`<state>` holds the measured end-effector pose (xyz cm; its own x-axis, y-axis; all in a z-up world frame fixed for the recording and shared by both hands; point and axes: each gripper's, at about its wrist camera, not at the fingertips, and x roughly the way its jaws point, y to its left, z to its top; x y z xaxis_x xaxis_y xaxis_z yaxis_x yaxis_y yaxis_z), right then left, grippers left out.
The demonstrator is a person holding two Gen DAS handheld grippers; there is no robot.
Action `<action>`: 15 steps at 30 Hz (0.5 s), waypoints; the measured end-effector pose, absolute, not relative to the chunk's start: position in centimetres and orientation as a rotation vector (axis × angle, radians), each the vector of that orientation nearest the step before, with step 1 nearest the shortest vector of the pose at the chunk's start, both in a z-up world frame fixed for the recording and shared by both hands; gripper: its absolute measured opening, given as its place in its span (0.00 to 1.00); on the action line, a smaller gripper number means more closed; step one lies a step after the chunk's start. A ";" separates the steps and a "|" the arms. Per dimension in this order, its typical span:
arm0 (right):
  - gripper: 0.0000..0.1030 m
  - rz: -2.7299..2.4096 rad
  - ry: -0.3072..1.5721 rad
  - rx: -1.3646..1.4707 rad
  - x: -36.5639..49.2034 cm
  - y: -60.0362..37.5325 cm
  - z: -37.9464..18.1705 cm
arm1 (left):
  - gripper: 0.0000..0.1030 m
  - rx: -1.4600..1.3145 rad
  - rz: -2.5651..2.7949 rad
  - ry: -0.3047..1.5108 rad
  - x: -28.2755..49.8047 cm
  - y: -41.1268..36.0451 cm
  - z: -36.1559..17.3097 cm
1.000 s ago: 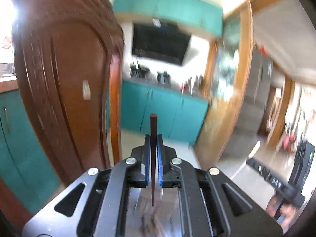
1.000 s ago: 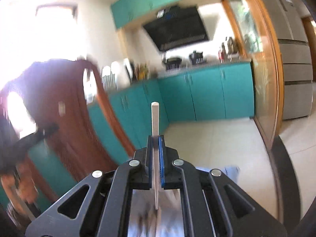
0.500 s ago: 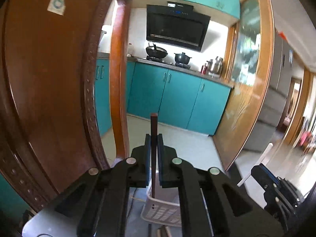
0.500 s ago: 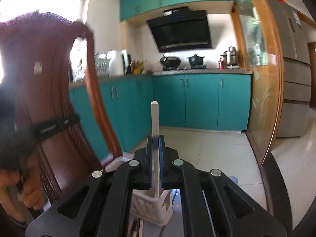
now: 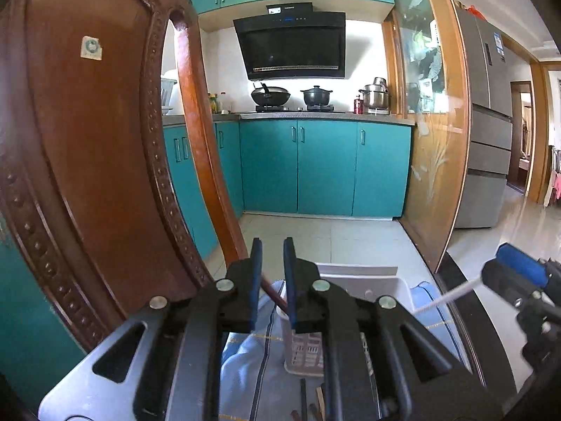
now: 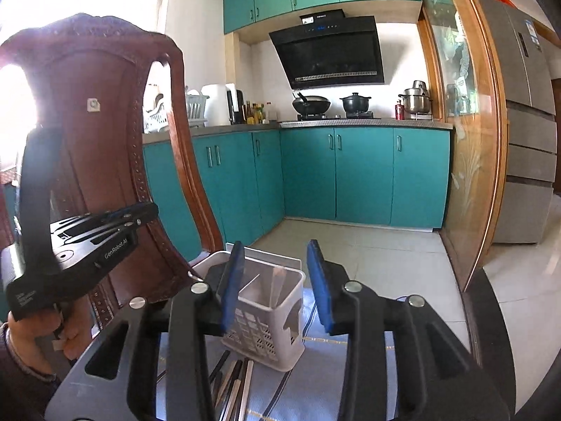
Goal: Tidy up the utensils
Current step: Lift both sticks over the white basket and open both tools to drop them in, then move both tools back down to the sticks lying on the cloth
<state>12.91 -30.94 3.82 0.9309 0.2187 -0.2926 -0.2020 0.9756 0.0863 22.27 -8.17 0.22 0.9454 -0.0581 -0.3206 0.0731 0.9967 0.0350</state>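
Note:
A white slotted utensil holder [image 6: 266, 315] stands on a blue cloth, also seen in the left wrist view [image 5: 350, 301]. My left gripper [image 5: 270, 256] is open above it; a dark brown chopstick [image 5: 275, 296] leans in the holder below its jaws. My right gripper [image 6: 277, 263] is open wide and empty over the holder; a pale chopstick [image 6: 278, 286] stands inside. In the left wrist view a white chopstick [image 5: 452, 296] shows by the right gripper. Several loose chopsticks [image 6: 233, 382] lie on the cloth in front of the holder.
A carved brown wooden chair back [image 5: 91, 161] stands close on the left, also in the right wrist view [image 6: 101, 133]. A blue cloth [image 6: 308, 386] covers the table. Teal kitchen cabinets [image 5: 315, 168], a stove with pots and a fridge [image 5: 491, 133] are beyond.
Both grippers have opened and let go of their chopsticks: the dark one from the left and the white one from the right now rest in the holder. Both views have tilted down.

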 end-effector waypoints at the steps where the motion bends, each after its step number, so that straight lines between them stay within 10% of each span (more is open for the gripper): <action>1: 0.38 0.221 0.304 0.052 12.5 -31.0 3.7 | 0.20 0.048 -0.066 0.327 21.7 -7.9 -0.1; 5: 0.40 0.291 0.365 0.019 11.3 -30.8 2.1 | 0.37 0.066 -0.054 0.347 20.1 -7.0 -1.5; 15: 0.40 0.238 0.928 -0.123 17.8 -25.5 -10.6 | 0.37 0.125 -0.010 0.439 19.1 -6.5 -4.7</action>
<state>17.80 -25.49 -10.63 0.5759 0.1499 -0.8037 -0.2556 0.9668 -0.0029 19.07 -6.54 -4.71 0.9053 0.0169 -0.4245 0.0370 0.9923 0.1185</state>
